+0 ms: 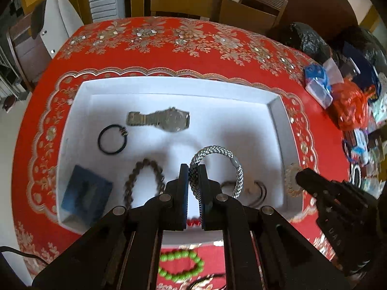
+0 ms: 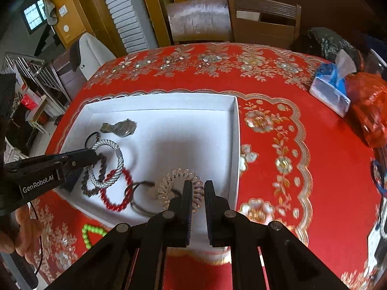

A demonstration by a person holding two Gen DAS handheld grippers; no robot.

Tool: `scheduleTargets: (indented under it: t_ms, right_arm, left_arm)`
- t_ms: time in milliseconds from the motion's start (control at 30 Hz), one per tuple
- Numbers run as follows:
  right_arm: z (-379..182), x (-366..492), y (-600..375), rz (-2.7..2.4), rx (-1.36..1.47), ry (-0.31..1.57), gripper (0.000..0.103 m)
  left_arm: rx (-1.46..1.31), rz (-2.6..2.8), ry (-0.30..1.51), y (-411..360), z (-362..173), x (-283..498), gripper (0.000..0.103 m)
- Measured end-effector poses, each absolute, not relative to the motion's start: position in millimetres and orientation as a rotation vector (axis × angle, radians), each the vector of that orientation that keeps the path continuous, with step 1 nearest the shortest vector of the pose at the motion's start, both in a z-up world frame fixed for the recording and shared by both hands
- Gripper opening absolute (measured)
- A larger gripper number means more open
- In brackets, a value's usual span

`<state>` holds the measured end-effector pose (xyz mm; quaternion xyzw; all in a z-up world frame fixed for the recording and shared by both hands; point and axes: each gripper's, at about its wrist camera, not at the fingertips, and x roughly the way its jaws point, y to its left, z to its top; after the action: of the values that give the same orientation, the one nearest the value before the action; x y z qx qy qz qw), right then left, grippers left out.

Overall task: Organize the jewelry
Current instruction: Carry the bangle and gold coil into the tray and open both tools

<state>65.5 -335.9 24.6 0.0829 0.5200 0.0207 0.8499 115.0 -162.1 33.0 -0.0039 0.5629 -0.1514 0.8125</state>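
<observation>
Step in hand, by the look of it: setting the silver braided bracelet [image 1: 217, 151] into the white tray [image 1: 169, 84].

Left gripper [image 1: 193, 169] clenched on the braid at the loop's left side, centre of the left view. Bracelet above the tray's near half, over the brown bead bracelet [image 1: 142, 171].

Right gripper [image 2: 198, 186] drawn almost together beside the clear coil band [image 2: 169, 181]. Cannot tell whether pinching it.

Best lowered onto bare white floor right of the wristwatch [image 1: 167, 119], clear of the red bead bracelet [image 2: 116, 193]. Release only once the loop rests flat.

Loop face-on, reaching up and right from the jaws, metal clasp upper right. Slightly oval in the right view, long axis running bottom to top.
</observation>
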Motion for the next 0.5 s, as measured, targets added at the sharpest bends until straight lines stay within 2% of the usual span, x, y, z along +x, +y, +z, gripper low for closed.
scheduleTargets:
  t_ms: [500]
  right_arm:
    - [-19.2,118.5,-337.8,0.078,0.133,1.175,0.009]
  left_arm:
    - [-0.029,-0.263,1.286,-179.2,-6.3,159.5,0.006]
